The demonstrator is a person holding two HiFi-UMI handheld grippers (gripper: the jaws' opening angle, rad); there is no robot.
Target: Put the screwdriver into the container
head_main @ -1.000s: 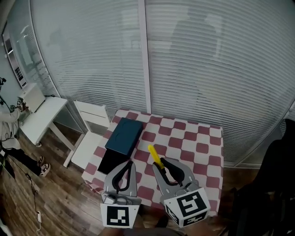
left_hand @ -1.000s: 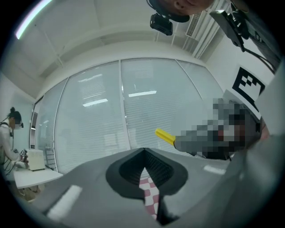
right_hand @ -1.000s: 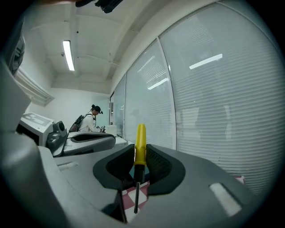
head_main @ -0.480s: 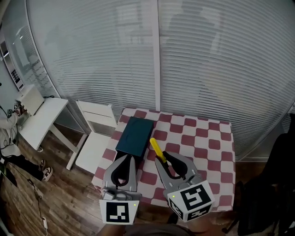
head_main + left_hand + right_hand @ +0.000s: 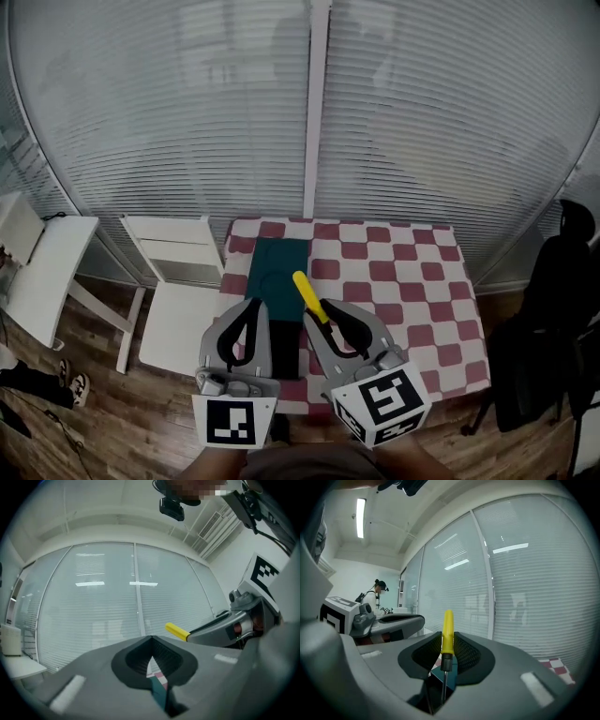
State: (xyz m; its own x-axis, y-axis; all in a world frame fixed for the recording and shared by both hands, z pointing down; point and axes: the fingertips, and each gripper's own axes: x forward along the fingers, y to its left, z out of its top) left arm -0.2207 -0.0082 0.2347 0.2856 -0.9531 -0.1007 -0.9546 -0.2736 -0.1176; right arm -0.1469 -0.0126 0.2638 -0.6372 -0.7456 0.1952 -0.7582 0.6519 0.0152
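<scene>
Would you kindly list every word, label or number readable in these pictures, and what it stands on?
None can be read.
The black-and-white square markers on the left gripper and right gripper are patterns, not words.
The dark teal rectangular container and yellow-handled screwdriver show no print.

Nothing readable anywhere in this one: no words, brand names or numbers. The closest thing is the black-and-white square marker (image 5: 234, 424) on the cube of the left gripper (image 5: 255, 307), plus a similar one on the right gripper (image 5: 322, 311). They're just blocky patterns, not letters.
</scene>
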